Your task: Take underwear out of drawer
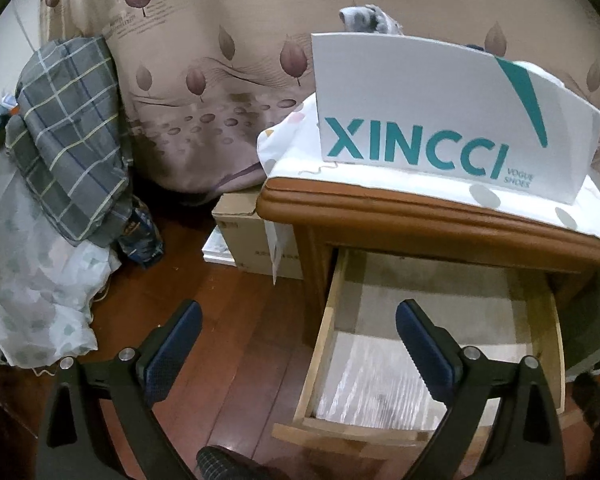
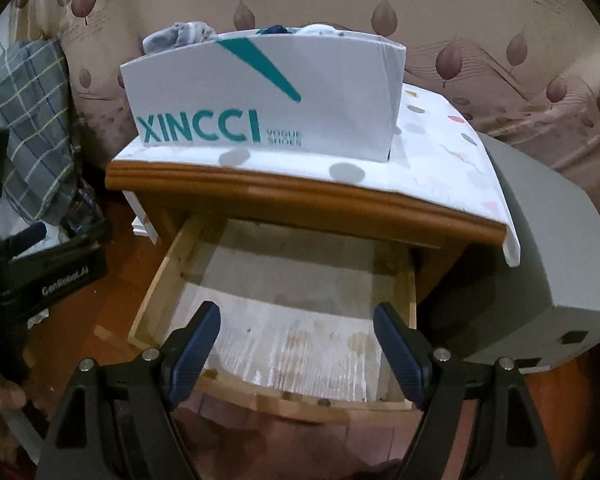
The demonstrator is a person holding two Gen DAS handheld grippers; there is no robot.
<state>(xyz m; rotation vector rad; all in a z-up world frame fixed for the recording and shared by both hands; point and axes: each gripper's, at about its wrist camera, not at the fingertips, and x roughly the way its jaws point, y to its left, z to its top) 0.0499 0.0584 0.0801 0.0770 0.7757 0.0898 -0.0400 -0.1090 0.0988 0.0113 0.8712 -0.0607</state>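
Observation:
The wooden nightstand drawer (image 1: 328,320) (image 2: 156,276) stands pulled out, and only its pale liner shows inside; no underwear is visible in it. On top of the nightstand, a white XINCCI shoe box (image 1: 440,112) (image 2: 268,100) holds bunched grey, white and dark garments (image 1: 366,18) (image 2: 184,36) that poke over its rim. My left gripper (image 1: 298,328) hangs open, straddling the drawer's left wall, with nothing between its fingers. My right gripper (image 2: 298,332) is open above the drawer's front half, also holding nothing.
A white dotted cloth (image 1: 296,140) (image 2: 452,148) covers the nightstand top. A plaid bundle (image 1: 72,136) and plastic bags lie left on the wood floor, beside a cardboard box (image 1: 252,236). A grey unit (image 2: 560,248) stands right. The left gripper body (image 2: 40,276) and a hand show at the right view's left edge.

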